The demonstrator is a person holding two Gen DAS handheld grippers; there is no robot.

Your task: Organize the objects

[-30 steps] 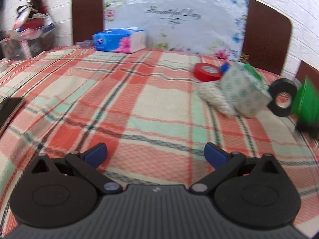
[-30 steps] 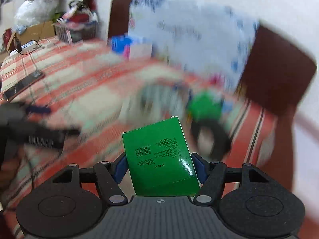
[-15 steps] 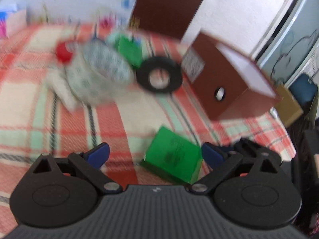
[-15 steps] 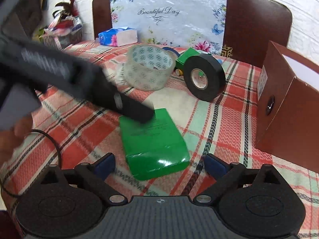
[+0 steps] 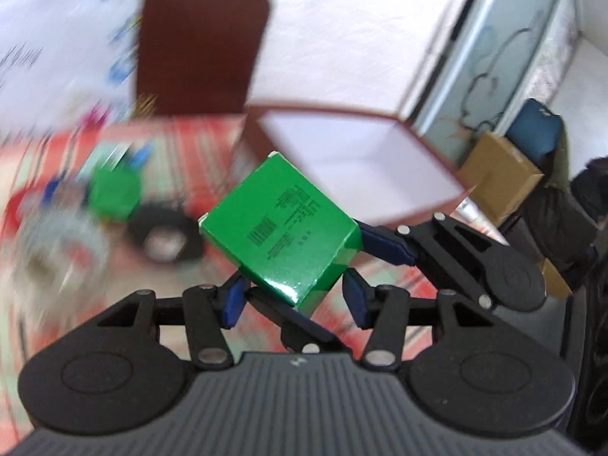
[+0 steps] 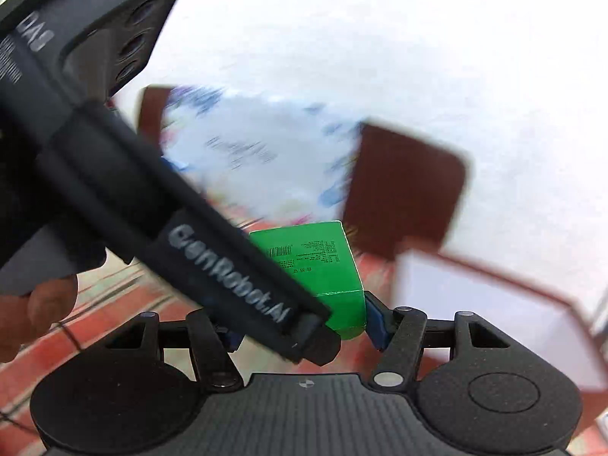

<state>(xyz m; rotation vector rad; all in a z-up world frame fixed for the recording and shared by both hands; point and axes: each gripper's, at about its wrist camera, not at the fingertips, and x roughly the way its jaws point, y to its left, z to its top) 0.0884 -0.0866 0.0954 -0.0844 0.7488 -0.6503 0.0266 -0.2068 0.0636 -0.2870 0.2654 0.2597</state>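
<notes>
A green box [image 5: 281, 228] with a barcode is held in the air above the plaid cloth, tilted. My left gripper [image 5: 294, 298] and my right gripper [image 6: 304, 326] both close on it, one from each side. It also shows in the right wrist view [image 6: 323, 266], where the left gripper's black body crosses in front. The right gripper's fingers [image 5: 383, 245] reach in from the right in the left wrist view. An open brown box with a white inside [image 5: 364, 159] stands just behind; it also shows in the right wrist view [image 6: 486, 304].
On the cloth at left lie a black tape roll [image 5: 163, 235], a second green box [image 5: 114, 190] and a blurred patterned tape roll [image 5: 57, 243]. A brown headboard [image 5: 197, 45] and a floral panel [image 6: 247, 152] stand behind. Cardboard boxes [image 5: 497, 178] sit beyond the right edge.
The green box lay on the cloth with both grippers open. Now both grippers are shut on it and it is lifted toward the brown box.
</notes>
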